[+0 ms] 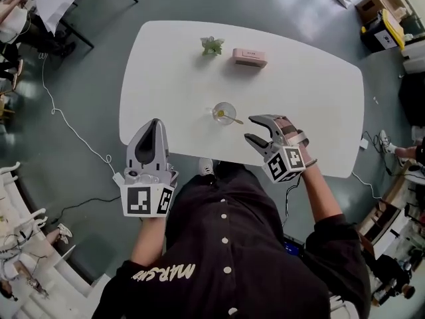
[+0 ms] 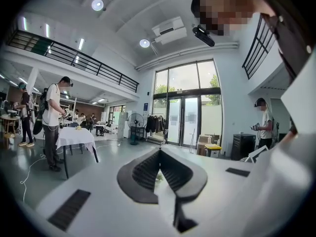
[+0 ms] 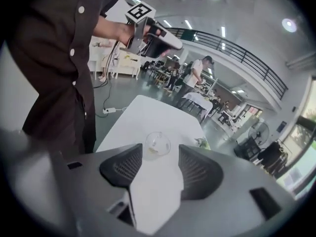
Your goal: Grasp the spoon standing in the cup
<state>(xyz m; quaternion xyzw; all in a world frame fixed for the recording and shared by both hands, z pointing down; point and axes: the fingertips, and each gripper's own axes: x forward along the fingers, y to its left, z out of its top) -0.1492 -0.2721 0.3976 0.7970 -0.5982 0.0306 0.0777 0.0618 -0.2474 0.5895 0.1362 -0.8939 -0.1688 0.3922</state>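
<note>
The white table (image 1: 166, 58) carries everything. The left gripper (image 1: 156, 122) hangs over the near edge toward the left corner. Its jaws are pressed together at the tips with nothing in them, as the left gripper view (image 2: 159, 152) shows. The right gripper (image 1: 250, 129) sits over the near edge further right. Its jaws are spread and empty, and they point at the cup, which shows between them in the right gripper view (image 3: 160, 153).

A pink box (image 1: 250, 57) lies near the middle of the far edge, with a small green thing (image 1: 212, 44) just to its left.

The cup (image 1: 223, 113) is clear and stands near the middle of the near edge, well apart from the box. It is a little short of the right gripper's tips, and that gripper's view (image 3: 157, 144) shows it ahead of the jaws, not yet between them.

The spoon (image 1: 232, 119) is yellowish and thin. Its bowl is down in the cup and its handle leans out over the rim toward the right gripper.

The spoon looks light, stiff and smooth, so it is likely to slip or swing in a loose pinch. The free handle above the rim is the place to take it, squarely between the pads and clear of the cup wall. The cup looks light too, and perhaps breakable. A knock on the rim or a sideways pull on the handle could tip it, so a straight lift seems safest.

On writing, the person's shirt (image 1: 226, 244) has pale lettering low on the front. It is seen upside down and I cannot read it with any certainty. The box has a mark on top that is too small to read. The cubes (image 1: 284, 163) carry only square markers.
</note>
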